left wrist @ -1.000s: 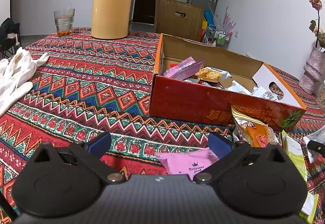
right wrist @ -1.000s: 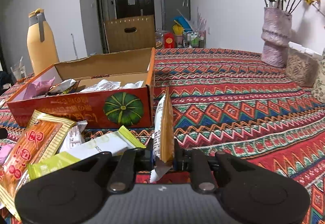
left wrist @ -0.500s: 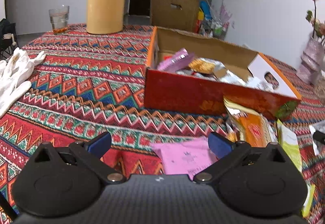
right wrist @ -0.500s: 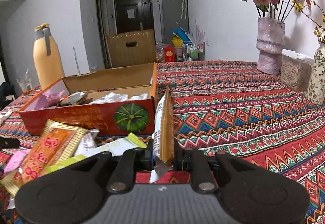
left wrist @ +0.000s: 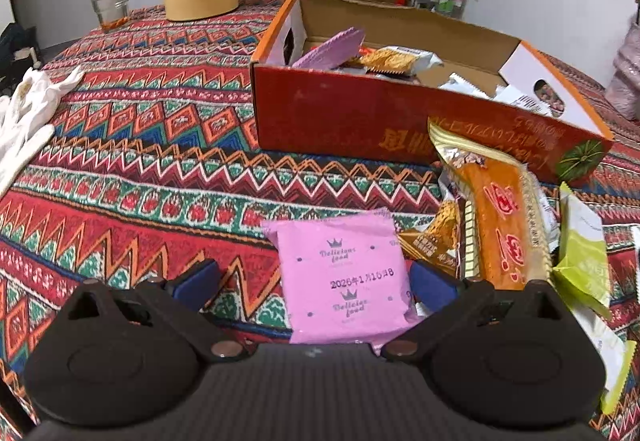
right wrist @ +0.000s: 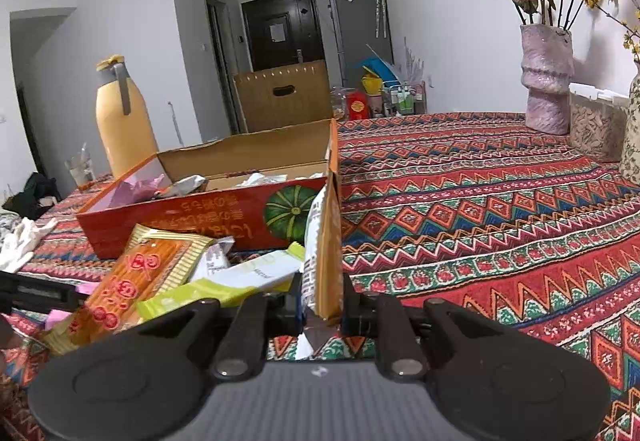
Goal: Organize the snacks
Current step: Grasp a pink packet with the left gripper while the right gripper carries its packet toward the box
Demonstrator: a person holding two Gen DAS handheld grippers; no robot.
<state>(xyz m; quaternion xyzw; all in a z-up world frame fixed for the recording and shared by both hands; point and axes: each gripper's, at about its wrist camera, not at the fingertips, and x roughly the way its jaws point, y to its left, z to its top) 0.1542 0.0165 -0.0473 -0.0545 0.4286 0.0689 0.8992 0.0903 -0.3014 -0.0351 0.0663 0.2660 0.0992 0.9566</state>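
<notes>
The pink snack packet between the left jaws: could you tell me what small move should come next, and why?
Probably ease the left gripper down and close on the pink packet. The jaws stand open with the packet lying flat between them on the tablecloth, not yet gripped, and the red box lies just beyond.

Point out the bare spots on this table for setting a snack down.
Free: cloth between glove and box; the wide stretch between box and vase. Crowded: the packet pile in front of the box; the box itself is half full.
</notes>
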